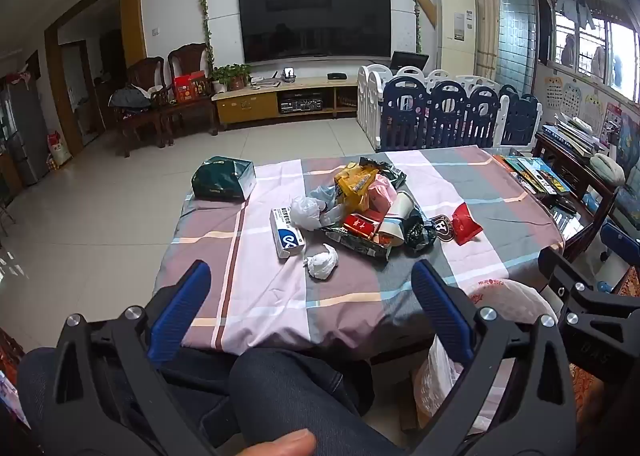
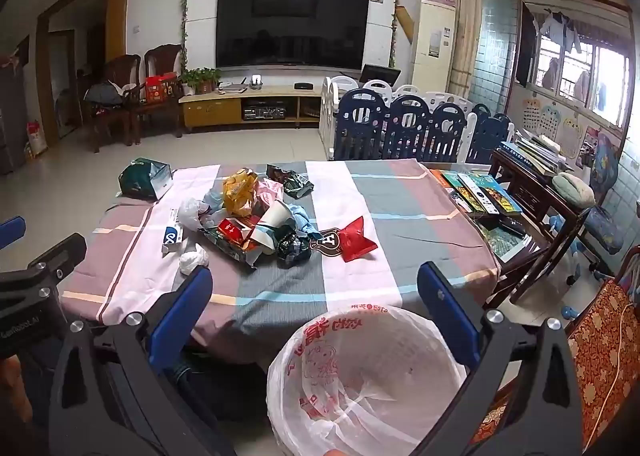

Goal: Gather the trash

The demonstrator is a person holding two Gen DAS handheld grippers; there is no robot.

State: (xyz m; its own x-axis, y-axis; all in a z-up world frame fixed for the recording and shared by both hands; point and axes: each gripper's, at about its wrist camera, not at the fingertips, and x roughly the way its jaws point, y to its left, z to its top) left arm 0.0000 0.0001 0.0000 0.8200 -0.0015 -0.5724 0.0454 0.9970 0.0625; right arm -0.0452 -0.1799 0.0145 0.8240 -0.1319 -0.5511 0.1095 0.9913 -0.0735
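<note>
A heap of trash (image 1: 366,208) (image 2: 260,224) lies mid-table on the checked cloth (image 1: 280,296): yellow wrappers, a paper cup (image 1: 394,216), a red packet (image 1: 466,224), a blue-white box (image 1: 286,234) and a crumpled tissue (image 1: 322,261) nearest me. A bin lined with a white printed bag (image 2: 368,376) stands on the floor by the table's near edge, seen as a bin bag (image 1: 504,296) at right in the left wrist view. My left gripper (image 1: 310,276) hangs open short of the tissue, holding nothing. My right gripper (image 2: 314,280) is open above the bin, nothing between its fingers.
A dark green bag (image 1: 222,178) sits at the table's far left corner. Books (image 2: 476,192) lie along the right edge beside a wooden side table (image 2: 536,192). A person's dark-trousered knees (image 1: 280,396) are below. A playpen fence (image 1: 448,116) stands behind the table.
</note>
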